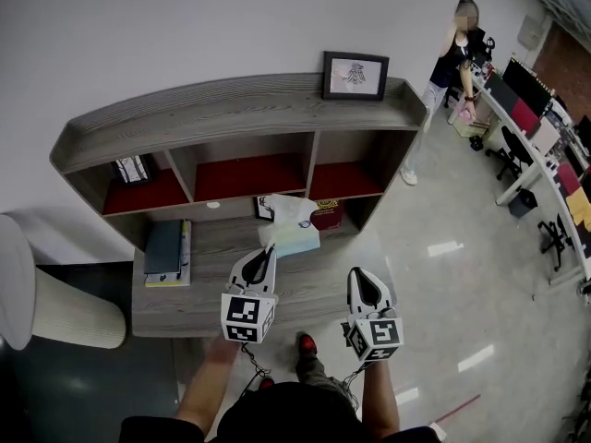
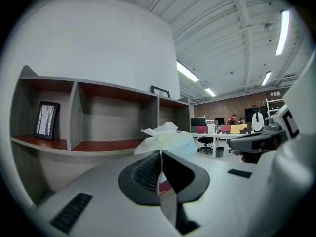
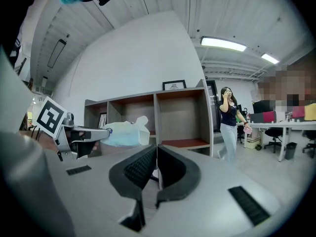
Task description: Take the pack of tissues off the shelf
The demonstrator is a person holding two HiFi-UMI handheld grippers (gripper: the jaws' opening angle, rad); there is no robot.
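fingers of the left gripper are clamped on the near edge of the pack of tissues, and the right gripper has its fingers pressed together on nothing. the pinch spot itself is covered by the left fingertips. the pack juts out just beyond those fingertips, held up in front of the shelf, off to the right gripper's left.
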